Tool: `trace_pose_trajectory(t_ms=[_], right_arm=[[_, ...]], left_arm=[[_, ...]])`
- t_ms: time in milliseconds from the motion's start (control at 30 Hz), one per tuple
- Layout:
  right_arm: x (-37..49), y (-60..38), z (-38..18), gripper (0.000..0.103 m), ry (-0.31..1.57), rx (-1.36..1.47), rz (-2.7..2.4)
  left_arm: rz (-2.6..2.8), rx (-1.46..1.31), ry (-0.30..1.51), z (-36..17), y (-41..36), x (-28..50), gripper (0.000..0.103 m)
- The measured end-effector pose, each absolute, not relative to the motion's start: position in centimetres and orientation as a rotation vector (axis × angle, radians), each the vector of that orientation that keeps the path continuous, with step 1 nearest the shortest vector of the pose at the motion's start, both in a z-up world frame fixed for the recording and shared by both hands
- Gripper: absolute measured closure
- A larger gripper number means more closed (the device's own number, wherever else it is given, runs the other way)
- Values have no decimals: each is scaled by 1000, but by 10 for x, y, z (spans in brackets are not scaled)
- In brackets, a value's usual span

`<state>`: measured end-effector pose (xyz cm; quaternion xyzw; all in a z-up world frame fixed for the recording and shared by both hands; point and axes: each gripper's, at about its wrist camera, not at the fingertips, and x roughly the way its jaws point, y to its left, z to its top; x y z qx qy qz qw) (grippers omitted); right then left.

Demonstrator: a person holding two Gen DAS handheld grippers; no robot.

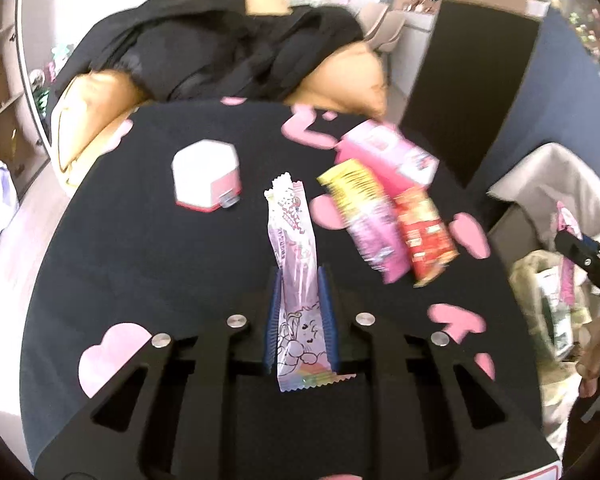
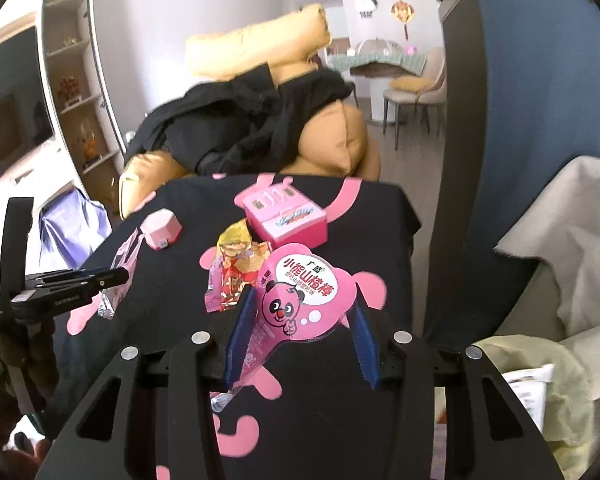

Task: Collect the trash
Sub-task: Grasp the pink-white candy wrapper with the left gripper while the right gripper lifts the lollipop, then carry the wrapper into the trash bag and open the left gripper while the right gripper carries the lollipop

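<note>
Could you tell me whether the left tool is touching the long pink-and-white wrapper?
Touching. The left wrist view shows the left tool with both blue pads pressed against the sides of the long wrapper.

Motion blur is smearing the yellow-and-pink packet (image 1: 360,216) and the red packet (image 1: 426,236) lying ahead-right of the left gripper (image 1: 300,312), leaving their print unreadable. The right gripper (image 2: 300,336) is covering the bear-shaped pink wrapper's (image 2: 300,300) lower end.
</note>
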<state>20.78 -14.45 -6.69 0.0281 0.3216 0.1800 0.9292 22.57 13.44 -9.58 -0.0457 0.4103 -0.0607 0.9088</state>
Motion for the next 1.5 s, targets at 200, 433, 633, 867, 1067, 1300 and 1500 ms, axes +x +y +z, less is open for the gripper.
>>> trace_pose_trajectory(t_ms=[200, 433, 633, 867, 1067, 1300, 1500], right_arm=[[168, -175, -39, 59, 557, 40, 322], [135, -221, -26, 59, 501, 28, 247], [119, -254, -24, 59, 481, 13, 194], [103, -287, -30, 59, 469, -25, 133], [99, -317, -43, 59, 488, -21, 89], [94, -347, -44, 59, 488, -12, 21], [98, -370, -57, 59, 525, 27, -17]], left_arm=[[-264, -142, 757, -62, 100, 191, 85], [-422, -102, 684, -23, 40, 168, 85], [-543, -71, 698, -16, -18, 168, 85], [-665, 13, 741, -33, -88, 163, 85], [-722, 8, 826, -65, -119, 174, 85], [-814, 40, 892, -96, -158, 179, 85], [-839, 55, 935, -119, -190, 190, 85]])
